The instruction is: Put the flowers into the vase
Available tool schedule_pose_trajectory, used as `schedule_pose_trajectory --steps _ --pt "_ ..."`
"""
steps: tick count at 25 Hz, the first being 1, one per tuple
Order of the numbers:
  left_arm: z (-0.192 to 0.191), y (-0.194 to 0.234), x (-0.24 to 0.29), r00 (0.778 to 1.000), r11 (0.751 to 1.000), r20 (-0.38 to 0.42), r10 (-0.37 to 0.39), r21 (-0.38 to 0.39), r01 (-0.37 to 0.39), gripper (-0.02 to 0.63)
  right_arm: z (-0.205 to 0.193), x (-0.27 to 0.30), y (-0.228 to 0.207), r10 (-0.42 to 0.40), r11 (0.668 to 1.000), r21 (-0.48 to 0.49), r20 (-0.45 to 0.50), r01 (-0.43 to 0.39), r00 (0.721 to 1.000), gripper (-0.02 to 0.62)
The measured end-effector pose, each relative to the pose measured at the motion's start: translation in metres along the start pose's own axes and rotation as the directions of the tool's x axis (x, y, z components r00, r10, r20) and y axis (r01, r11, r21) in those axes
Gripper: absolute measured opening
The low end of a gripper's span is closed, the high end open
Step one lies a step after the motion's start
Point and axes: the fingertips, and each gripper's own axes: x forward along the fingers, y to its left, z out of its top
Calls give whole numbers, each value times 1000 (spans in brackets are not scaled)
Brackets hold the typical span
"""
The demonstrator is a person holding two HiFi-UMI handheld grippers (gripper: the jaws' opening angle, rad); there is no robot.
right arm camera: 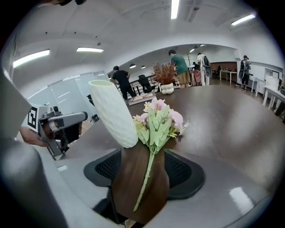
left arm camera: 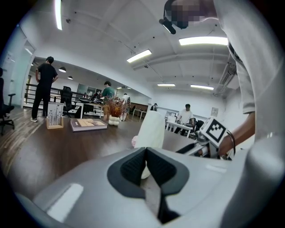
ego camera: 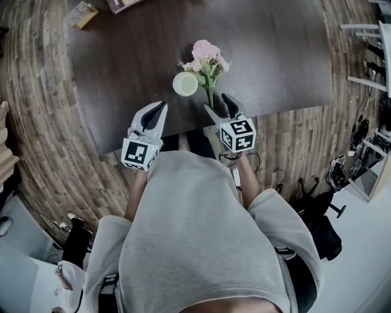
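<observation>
Looking down from the head view, we see a dark wooden surface [ego camera: 275, 49] on a plank floor [ego camera: 36, 122]. The pale vase [ego camera: 185, 84] stands upright near the surface's near edge, its round mouth facing the camera. The flowers [ego camera: 208, 61], pink blooms on green stems, lie on the surface just to the right of the vase, with their stems pointing back towards us. The left tongs [ego camera: 157, 110] sit at the near edge, left of the vase, with their jaws together. The right tongs [ego camera: 219, 105] sit at the stem end of the flowers with their jaws apart. A small box [ego camera: 81, 13] and a book [ego camera: 125, 5] lie at the far edge.

In the left gripper view, the left tongs [left arm camera: 146, 151] have their pads meeting at the tips and nothing between them. The vase [left arm camera: 151, 129] rises just beyond them. Farther off on the surface we see a book [left arm camera: 88, 124], a card stand [left arm camera: 54, 116] and a dried bouquet [left arm camera: 115, 109].

In the right gripper view, the right tongs [right arm camera: 147, 164] stand spread. The green stem of the flowers [right arm camera: 158, 120] lies on the surface between the two pads, and neither pad presses on it. The vase [right arm camera: 113, 113], ribbed and off-white, stands just left of the blooms.
</observation>
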Motion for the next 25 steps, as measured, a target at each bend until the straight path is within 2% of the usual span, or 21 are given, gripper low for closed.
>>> schedule_pose_trajectory --steps 5,7,9,13,18,22,25 --pt "4 7 -3 1000 1000 7 17 3 -17 11 14 26 -21 -29 1000 -10 -52 28 998 359" --pt "3 9 -3 1000 1000 8 22 -3 -22 11 18 36 -28 -35 999 -1 -64 35 997 402" --pt "3 12 -3 1000 1000 8 27 -8 -27 11 21 43 -32 -43 999 -5 -74 43 996 394" --pt "4 17 -6 999 999 8 41 -12 -41 11 25 55 -33 -47 999 -30 -103 44 994 342" --pt "3 23 -9 998 998 6 61 -12 -61 11 25 68 -36 -24 1000 13 -169 27 985 281" --pt "5 27 -13 997 997 10 76 -17 -76 11 28 70 -35 -17 1000 3 -187 18 982 143" --pt "9 26 -14 997 997 19 80 -17 -80 11 29 67 -34 -9 1000 -9 -169 7 986 100"
